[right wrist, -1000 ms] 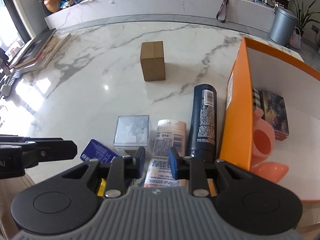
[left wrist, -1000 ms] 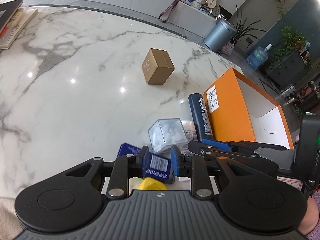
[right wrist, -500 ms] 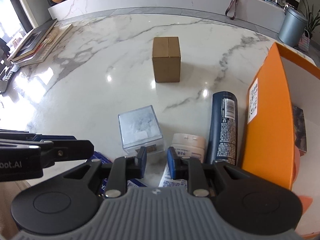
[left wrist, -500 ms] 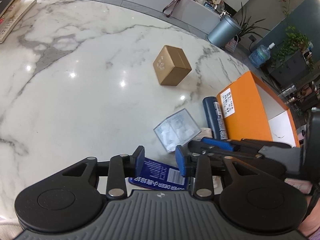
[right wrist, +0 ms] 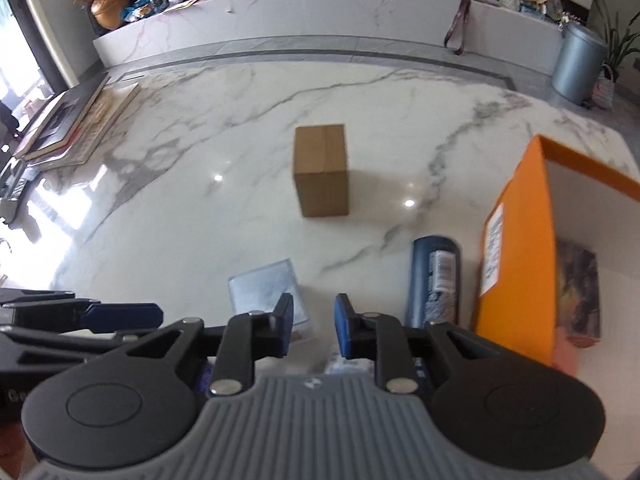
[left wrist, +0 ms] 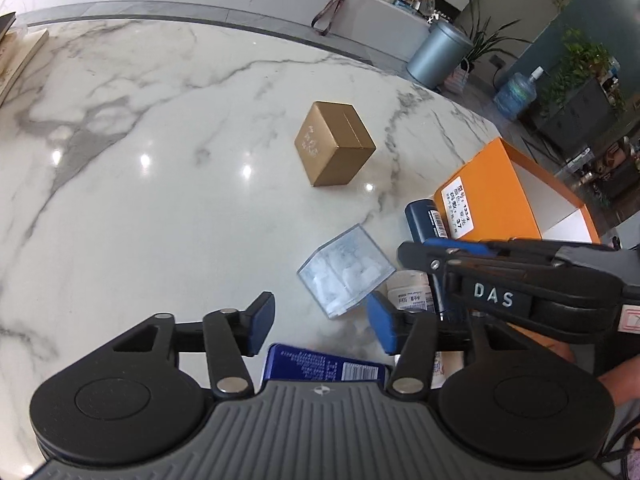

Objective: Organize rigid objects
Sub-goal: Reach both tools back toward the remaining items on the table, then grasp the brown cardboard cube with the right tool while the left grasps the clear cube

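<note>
Looking along my left claw (left wrist: 320,328), I see its blue pads standing well apart, having just been opening, with nothing pressed between them. The blue flat box (left wrist: 324,366) lies on the counter (left wrist: 140,220) at 6 o'clock of the gap, partly under the claw body; its small white print and barcode are too fine for me to read. My right claw (right wrist: 313,326) is drawn in as narrow as it goes, holding nothing that I can see.

Next out is the clear cube box (left wrist: 346,270), at about 1 o'clock of the left claw's gap and just beside the right pad. From the right wrist it sits at 11 o'clock, partly behind the left pad. It is close to square, so no long axis matters much, but it is turned corner-on to the left claw. I judge the left hand the nearer and better placed for it, with a small roll needed to square the pads to its faces.

At 2 o'clock a white tube (left wrist: 410,294) shows print I cannot make out, and beside it the dark blue bottle (left wrist: 426,220) lies with its long axis running toward 12, barcode up, alongside the orange box (left wrist: 492,196). The label on the orange wall reads "37" among other characters. My right claw's side reads "DAS". The brown carton (left wrist: 334,144) stands alone at 12 o'clock, well apart.
</note>
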`<state>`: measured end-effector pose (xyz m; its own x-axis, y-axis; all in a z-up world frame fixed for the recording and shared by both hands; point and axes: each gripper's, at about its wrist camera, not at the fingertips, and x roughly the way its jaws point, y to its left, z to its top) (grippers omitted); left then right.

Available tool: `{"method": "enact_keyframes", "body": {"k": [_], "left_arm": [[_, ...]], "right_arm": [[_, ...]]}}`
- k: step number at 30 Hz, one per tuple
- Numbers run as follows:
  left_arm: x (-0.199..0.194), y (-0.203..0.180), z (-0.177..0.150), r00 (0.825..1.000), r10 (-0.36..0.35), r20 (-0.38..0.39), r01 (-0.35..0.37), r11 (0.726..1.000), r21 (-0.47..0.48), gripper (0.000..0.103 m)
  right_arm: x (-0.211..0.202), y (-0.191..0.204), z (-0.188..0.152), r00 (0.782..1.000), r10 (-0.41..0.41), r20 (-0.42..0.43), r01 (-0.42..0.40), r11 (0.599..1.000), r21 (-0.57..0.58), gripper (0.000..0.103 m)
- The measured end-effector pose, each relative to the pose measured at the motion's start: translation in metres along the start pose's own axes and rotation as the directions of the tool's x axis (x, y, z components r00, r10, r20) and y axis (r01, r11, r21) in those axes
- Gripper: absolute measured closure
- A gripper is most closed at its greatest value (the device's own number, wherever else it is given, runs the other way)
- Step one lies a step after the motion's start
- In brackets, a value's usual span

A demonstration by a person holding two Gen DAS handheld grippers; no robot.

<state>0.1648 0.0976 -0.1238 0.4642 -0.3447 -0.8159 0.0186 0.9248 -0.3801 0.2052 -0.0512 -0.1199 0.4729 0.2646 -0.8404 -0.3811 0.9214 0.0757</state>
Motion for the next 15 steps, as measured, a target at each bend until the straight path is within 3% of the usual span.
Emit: {"method": "enact_keyframes", "body": {"k": [6,10,15], "left_arm": [[0.019,0.001,0.012,1.000,-0.008,-0.015,0.004,0.969,-0.248,0.028],[0.031,-0.013,0.016,0.998,0.057,-0.011,-0.058,0.960,-0.275,0.024],[0.042,-0.022,0.020,0.996,0.090,-0.017,-0.091,0.952,-0.291,0.019]], "right_arm": [[-0.008,-0.010,0.006,0.995,-0.087,0.044,0.088,0.996,-0.029,0.081],[-0.011,-0.020,0.010,0.992,-0.109,0.059,0.110,0.994,-0.026,0.081],[-0.010,-0.036,0.012,0.990,-0.125,0.057,0.125,0.992,0.014,0.081]]}}
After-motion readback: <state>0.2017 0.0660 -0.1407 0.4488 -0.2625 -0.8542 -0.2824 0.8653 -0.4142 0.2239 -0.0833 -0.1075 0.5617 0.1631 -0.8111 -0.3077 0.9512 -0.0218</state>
